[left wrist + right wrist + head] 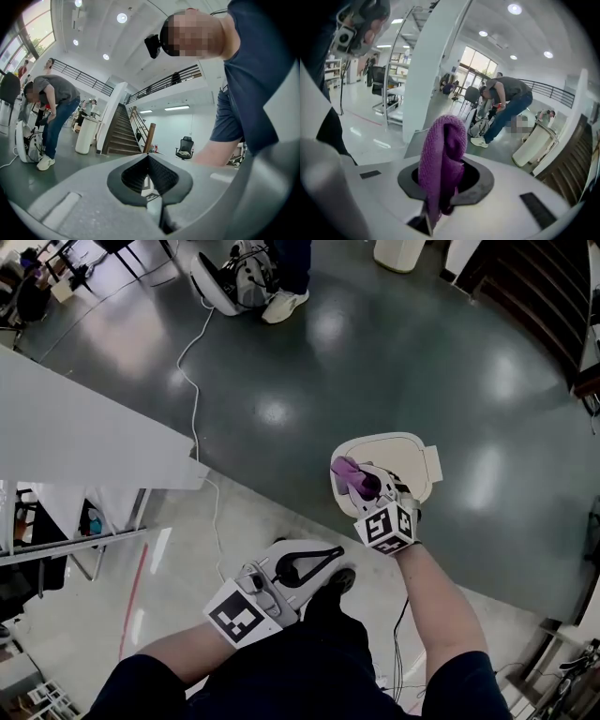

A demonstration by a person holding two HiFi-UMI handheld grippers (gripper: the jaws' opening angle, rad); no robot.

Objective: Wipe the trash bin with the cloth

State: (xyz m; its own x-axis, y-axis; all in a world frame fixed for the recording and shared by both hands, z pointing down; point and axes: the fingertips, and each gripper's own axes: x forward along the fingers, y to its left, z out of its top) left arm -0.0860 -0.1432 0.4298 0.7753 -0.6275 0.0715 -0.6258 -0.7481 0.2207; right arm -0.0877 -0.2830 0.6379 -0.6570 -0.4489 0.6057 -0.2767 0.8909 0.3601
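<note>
Purple cloth [440,159] was clamped by the right gripper [444,180]; only the head view showed the trash bin [417,457] beneath it. The left gripper [149,164] was closed, empty.

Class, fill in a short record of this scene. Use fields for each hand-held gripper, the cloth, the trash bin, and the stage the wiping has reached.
Left hand-held gripper: jaws together, nothing between them, held low near the person's body.
Right hand-held gripper: shut on the cloth.
Cloth: purple, bunched, sticking up from between the jaws.
Trash bin: white, standing on the dark floor, partly covered by the right hand-held gripper in the head view.
Contact: cannot tell whether the cloth touches the bin.
Stage: cloth in hand at the bin.
</note>
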